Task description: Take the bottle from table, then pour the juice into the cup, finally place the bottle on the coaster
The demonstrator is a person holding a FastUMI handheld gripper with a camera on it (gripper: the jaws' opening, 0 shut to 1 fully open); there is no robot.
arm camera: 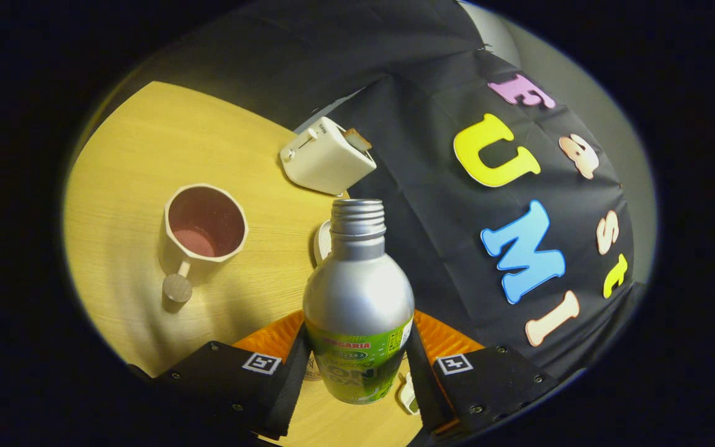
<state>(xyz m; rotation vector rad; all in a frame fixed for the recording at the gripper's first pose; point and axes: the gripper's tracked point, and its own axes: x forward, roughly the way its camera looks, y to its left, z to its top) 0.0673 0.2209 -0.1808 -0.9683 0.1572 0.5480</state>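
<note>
Gripper view: gripper [357, 366] clamps bottle [357, 298] (upright, neck up)

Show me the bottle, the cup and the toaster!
bottle [358, 298], gripper view: silver shoulder, between the gripper [357, 366] fingers.
cup [205, 223], gripper view: inside wall.
toaster [326, 158], gripper view: white side.

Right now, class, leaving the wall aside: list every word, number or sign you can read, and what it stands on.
Bottle, gripped between both fingers of the claw: label print blurred and curved, nothing safely quotable.
Toaster: a tiny mark, too small to read.
Claw: two square coded markers, patterns without words.
Cup: none.
</note>
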